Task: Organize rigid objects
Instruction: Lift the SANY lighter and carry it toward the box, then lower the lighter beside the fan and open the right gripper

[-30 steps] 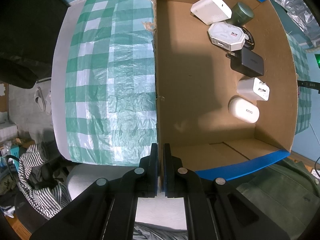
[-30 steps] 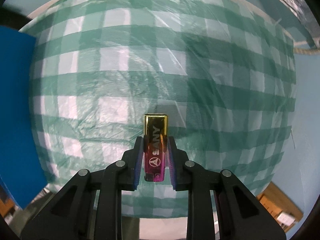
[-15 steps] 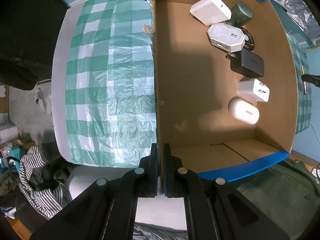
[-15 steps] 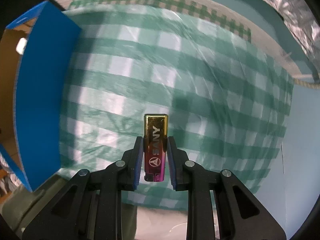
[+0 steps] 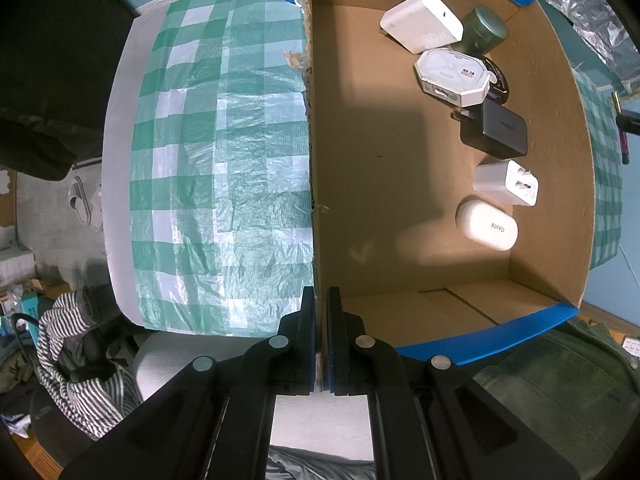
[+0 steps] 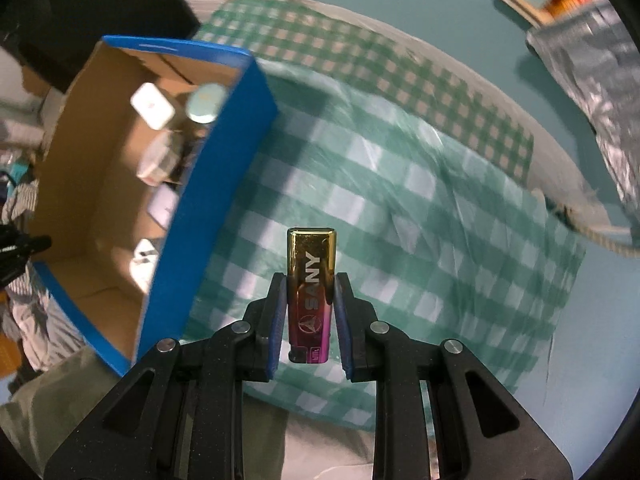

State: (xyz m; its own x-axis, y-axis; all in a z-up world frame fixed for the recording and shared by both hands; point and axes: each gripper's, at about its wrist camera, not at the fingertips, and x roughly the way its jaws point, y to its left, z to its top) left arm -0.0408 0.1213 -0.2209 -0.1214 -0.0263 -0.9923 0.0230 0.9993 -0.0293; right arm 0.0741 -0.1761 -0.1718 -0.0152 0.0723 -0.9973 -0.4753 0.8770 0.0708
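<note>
The left gripper point(image 5: 321, 334) has its jaws closed down on the near end of the cardboard box's point(image 5: 400, 208) left wall, steadying it on the green-checked cloth point(image 5: 224, 168) over the bench. Inside, along the right wall, lie a white power bank point(image 5: 422, 20), a dark green round tin point(image 5: 486, 30), a white octagonal case point(image 5: 454, 72), a black charger point(image 5: 496, 130), a white plug adapter point(image 5: 506, 182) and a white KINYO case point(image 5: 486, 224); the left half of the floor is bare.

The right gripper point(image 6: 311, 316) is clamped on a gold-and-magenta lighter point(image 6: 312, 292) marked SANY, held upright in the air to the right of the box's blue outer wall point(image 6: 208, 208) — not yet over the opening.

To do the step well, I would carry the lighter leftward high enough to clear that blue rim, lower it toward the open cardboard floor rather than onto the packed row, and part the jaws only when it is low. The left grip should hold firm — a nudge on the rim could slide the box.
</note>
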